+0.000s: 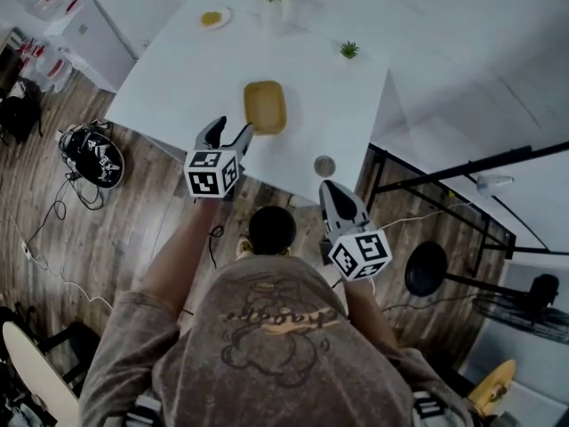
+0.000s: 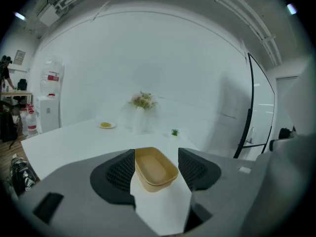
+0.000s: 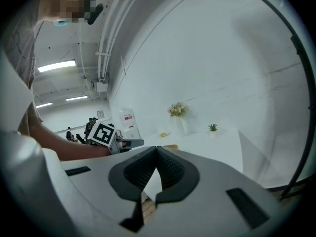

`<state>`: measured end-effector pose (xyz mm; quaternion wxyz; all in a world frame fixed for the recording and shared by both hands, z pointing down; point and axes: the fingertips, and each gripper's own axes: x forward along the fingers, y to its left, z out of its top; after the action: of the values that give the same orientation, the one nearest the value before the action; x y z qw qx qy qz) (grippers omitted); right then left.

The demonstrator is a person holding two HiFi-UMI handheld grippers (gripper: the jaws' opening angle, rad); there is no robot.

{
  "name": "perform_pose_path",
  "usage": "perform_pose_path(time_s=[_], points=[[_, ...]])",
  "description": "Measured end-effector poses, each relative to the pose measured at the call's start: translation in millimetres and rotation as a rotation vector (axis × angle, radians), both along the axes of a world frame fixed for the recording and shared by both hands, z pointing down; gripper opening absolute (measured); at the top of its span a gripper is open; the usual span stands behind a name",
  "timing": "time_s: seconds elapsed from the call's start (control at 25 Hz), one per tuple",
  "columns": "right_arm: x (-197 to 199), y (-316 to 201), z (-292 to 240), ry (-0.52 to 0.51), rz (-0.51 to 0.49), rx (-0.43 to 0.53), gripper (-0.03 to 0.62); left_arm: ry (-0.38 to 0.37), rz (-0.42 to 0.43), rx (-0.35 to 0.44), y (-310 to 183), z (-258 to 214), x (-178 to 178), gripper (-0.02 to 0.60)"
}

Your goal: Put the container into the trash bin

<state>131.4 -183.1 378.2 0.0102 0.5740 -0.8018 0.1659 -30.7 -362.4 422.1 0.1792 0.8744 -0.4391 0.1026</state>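
The container [image 1: 265,107] lies on the white table [image 1: 169,78], near its front edge. The left gripper [image 1: 233,129] has its jaws apart, just short of the container's near end. Advance this gripper level until one side wall sits between the pads, then close gently, since a thin wall will probably flex. The right gripper [image 1: 332,189], jaws together on nothing, should stay clear. A dark round thing [image 1: 272,229] on the floor may be the bin.

From the right gripper view we see only a sliver of the container [image 3: 171,146] above the jaws; the yellow bit on the plate [image 1: 227,15] is too small to name.
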Motion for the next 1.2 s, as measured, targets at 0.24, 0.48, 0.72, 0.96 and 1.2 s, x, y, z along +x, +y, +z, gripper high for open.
perform_pose_path(time_s=[0.24,0.48,0.72,0.96,1.2], points=[[4,-6,8,-0.001,0.007,-0.024,0.002,-0.043,-0.015,-0.092,-24,46,6,0.262],[7,-7,14,0.015,0.013,-0.047,0.002,-0.081,-0.011,-0.161,-42,86,18,0.262],[17,-4,16,0.026,0.037,-0.067,0.002,-0.107,-0.024,-0.221,-53,113,25,0.262],[30,0,20,0.033,0.073,-0.090,0.002,-0.110,-0.031,-0.266,-64,127,34,0.255],[38,0,19,0.037,0.096,-0.091,0.002,-0.127,-0.043,-0.304,-71,134,37,0.233]])
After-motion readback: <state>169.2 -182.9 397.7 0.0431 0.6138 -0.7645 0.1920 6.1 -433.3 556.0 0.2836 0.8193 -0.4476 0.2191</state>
